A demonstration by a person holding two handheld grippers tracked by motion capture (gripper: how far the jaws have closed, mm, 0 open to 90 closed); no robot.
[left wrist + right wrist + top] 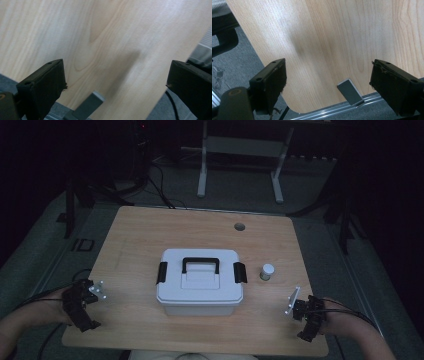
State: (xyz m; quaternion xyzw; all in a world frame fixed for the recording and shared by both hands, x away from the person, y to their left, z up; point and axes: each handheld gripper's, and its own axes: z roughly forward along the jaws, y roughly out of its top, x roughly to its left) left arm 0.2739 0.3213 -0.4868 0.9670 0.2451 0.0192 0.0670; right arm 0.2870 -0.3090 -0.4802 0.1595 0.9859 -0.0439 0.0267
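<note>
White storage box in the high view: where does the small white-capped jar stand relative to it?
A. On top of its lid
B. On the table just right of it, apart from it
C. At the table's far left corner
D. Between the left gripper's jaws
B: the small jar stands on the bare table just right of the box, beside its right latch, with a gap between them.
</note>
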